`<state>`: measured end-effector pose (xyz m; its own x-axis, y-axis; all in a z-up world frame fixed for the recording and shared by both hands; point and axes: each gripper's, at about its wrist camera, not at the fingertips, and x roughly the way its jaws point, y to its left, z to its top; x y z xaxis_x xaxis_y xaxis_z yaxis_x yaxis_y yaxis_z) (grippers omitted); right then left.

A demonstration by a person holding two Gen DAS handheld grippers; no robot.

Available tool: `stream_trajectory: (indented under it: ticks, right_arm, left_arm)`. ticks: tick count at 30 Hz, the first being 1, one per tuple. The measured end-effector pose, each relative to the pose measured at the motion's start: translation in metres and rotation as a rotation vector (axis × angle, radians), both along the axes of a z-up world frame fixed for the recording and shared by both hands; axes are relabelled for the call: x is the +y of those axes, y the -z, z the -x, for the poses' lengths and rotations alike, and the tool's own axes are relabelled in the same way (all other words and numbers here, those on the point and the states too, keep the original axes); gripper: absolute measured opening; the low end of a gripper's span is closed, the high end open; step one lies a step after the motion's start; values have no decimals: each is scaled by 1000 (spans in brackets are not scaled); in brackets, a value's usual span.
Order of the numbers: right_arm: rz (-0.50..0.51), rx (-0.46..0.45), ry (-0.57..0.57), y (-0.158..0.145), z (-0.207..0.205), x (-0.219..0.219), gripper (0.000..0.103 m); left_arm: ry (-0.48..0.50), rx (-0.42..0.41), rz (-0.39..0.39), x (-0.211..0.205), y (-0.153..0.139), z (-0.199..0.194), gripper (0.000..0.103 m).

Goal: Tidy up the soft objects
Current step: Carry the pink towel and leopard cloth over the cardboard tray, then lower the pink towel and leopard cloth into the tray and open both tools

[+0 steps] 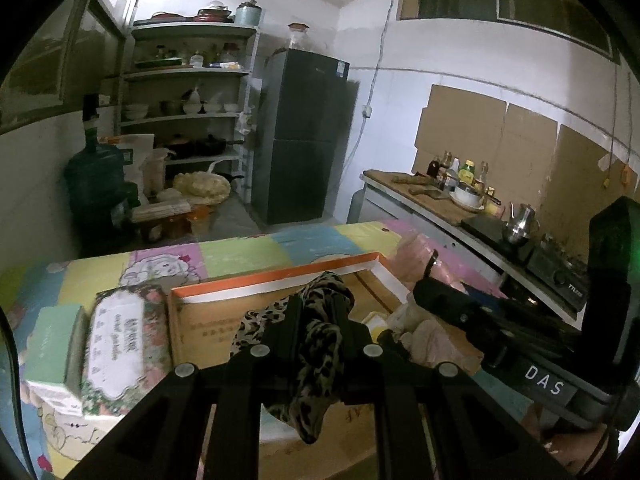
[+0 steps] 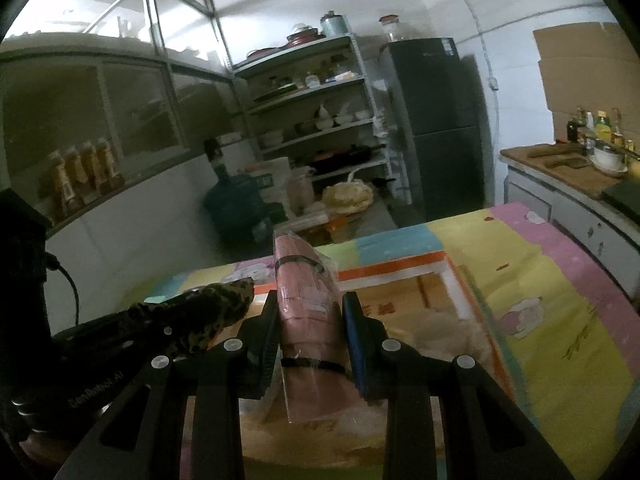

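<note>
Left wrist view shows a leopard-print cloth pinched between the fingers of the left gripper at lower centre of the frame, its ends bunching above the fingertips and dangling below them. The cloth hangs over an open cardboard box with an orange and white rim, which sits on a pastel cartoon-print tablecloth. Pale plastic bags lie at the box's right side. Left of the box lie a floral tissue pack and a pale green box. At right of the frame the right gripper reaches in, marked "DAS" on its body.

Right wrist view shows that right gripper clamped on a pink roll wrapped in clear plastic and bound by two black bands; the roll stands nearly upright at centre frame, above the same box. At lower left of this frame the cloth appears again, just beside the roll, held on the left gripper.

Beyond the table stand a dark fridge, shelves of dishes and a water jug; a counter with bottles runs along the right.
</note>
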<state>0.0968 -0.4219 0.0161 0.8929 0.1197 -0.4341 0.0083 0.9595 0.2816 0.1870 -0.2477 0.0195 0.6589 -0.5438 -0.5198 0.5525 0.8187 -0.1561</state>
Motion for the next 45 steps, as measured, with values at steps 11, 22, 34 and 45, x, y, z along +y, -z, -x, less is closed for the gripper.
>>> stream_trajectory:
  ticks: [11,22,34,45]
  right_arm:
    - [10,3,53,0,-16,-43,31]
    - [20,69,50,13,-49,-62,31]
    - [32,186,27,43,-76,-65,31]
    - [31,211,22,50,-83,-65,31]
  left_arm:
    - [5,36,-21,-36,7,-23,14]
    - [0,80,-75,-63,26,-48,14]
    - [4,126,-141,-82,51,-63,14]
    - [9,147,-143,-87,61,-69,14]
